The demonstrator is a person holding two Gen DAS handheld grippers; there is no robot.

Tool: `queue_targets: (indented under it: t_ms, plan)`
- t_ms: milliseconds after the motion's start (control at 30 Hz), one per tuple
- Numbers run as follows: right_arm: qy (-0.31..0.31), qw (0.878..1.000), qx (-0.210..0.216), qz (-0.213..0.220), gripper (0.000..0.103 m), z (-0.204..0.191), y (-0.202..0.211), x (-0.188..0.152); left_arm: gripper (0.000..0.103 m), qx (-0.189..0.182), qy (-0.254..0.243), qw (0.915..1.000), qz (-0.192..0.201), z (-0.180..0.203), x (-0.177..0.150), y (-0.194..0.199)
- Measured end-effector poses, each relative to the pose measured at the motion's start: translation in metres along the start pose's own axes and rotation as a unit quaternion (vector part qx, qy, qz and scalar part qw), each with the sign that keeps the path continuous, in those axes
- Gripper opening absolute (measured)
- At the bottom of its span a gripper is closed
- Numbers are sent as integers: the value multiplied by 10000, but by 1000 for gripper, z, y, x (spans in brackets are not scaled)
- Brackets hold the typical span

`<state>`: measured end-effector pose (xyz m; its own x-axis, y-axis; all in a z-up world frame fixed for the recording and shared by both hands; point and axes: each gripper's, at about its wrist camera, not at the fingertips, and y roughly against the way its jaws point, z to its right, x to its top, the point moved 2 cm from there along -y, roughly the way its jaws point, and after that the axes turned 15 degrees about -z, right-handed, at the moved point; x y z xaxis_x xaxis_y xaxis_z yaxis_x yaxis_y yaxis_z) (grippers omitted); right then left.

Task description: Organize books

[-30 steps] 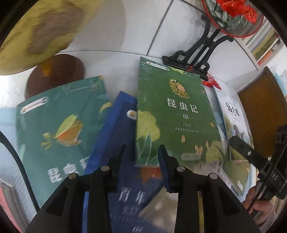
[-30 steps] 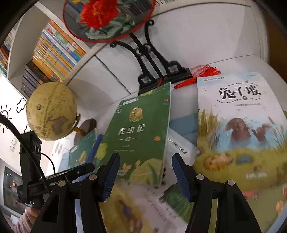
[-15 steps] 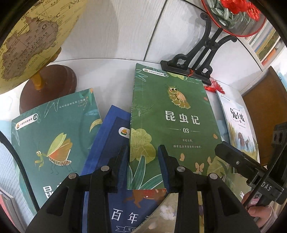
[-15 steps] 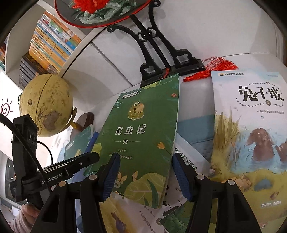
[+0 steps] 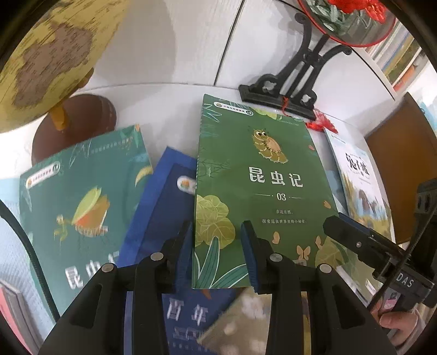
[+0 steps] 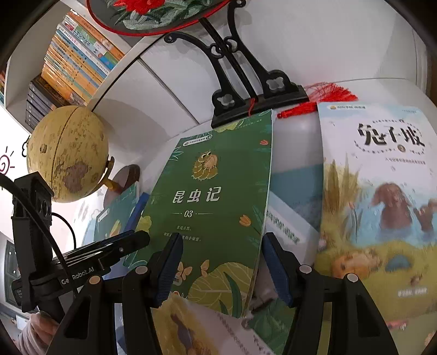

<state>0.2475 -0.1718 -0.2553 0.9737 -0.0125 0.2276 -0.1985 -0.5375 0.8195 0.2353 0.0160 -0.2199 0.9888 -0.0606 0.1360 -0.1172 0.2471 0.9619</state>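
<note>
Your left gripper (image 5: pixel 215 254) and right gripper (image 6: pixel 221 269), jaws apart and empty, frame the green book (image 5: pixel 259 191) atop books scattered across the desk (image 5: pixel 164 109); sorting looks barely begun.

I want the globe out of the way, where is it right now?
The globe stands far left in the right wrist view, behind the teal insect book and left of the black fan stand.

A yellow globe (image 6: pixel 67 154) stands on its brown base (image 5: pixel 73 120). Beside it, a black ornate stand (image 6: pixel 245 90) holds a red-rimmed embroidered fan (image 6: pixel 153 13).
</note>
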Motion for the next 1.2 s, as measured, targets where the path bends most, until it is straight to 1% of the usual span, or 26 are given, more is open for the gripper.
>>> queue_targets:
  t_ms: [100,133,200,267,367,467,500,533,567,633,700,767,833,900,933,967,1000,1200]
  plan:
    - [-15,9999,43,-140,60,-2,3,-17,32,-114,57,9999,-88,-2,-24,7]
    - [-1,9998,78,-201,60,-3,6,-28,32,-140,66,9998,-126,-3,-33,9]
    - [68,9996,133,-246,60,-5,12,-47,32,-227,73,9994,-240,-6,-57,14]
    - [23,9984,191,-541,60,-8,15,-76,32,-458,96,9979,-450,-10,-94,20]
    - [-46,9952,434,-874,60,-8,23,-129,32,-882,204,9918,-904,-18,-152,25]
    - [-233,9866,752,-1428,59,-3,24,-181,32,-1132,153,9843,-1348,-24,-197,22]
    - [-264,9849,868,-1473,58,-1,26,-194,32,-1163,141,9830,-1417,-26,-204,20]
    - [-261,9853,924,-1411,56,1,30,-204,32,-1219,139,9808,-1516,-28,-210,16]
    - [-283,9852,965,-1390,53,5,33,-211,32,-1350,119,9796,-1481,-31,-212,16]
    - [-389,9832,1155,-1356,52,12,33,-213,32,-1554,104,9752,-1575,-33,-207,13]
    - [-543,9788,1474,-1313,50,21,30,-209,32,-1789,34,9705,-1617,-33,-200,9]
    - [-511,9763,1650,-1304,49,24,28,-203,32,-1994,-19,9656,-1667,-34,-192,5]
    - [-449,9747,1744,-1322,46,25,25,-199,32,-2133,-30,9617,-1720,-35,-187,2]
    - [-471,9739,1776,-1332,39,27,24,-197,31,-2242,-45,9592,-1721,-36,-184,1]
    - [-446,9745,1749,-1330,37,27,23,-196,28,-2234,-60,9597,-1706,-38,-184,1]
    - [-397,9754,1720,-1322,36,25,22,-194,24,-2111,-68,9628,-1686,-39,-183,1]
    - [-369,9757,1716,-1315,36,23,20,-192,23,-2070,-76,9637,-1686,-39,-182,0]
    - [-264,9787,1586,-1276,36,13,12,-176,23,-1959,80,9645,-1771,-40,-179,-1]
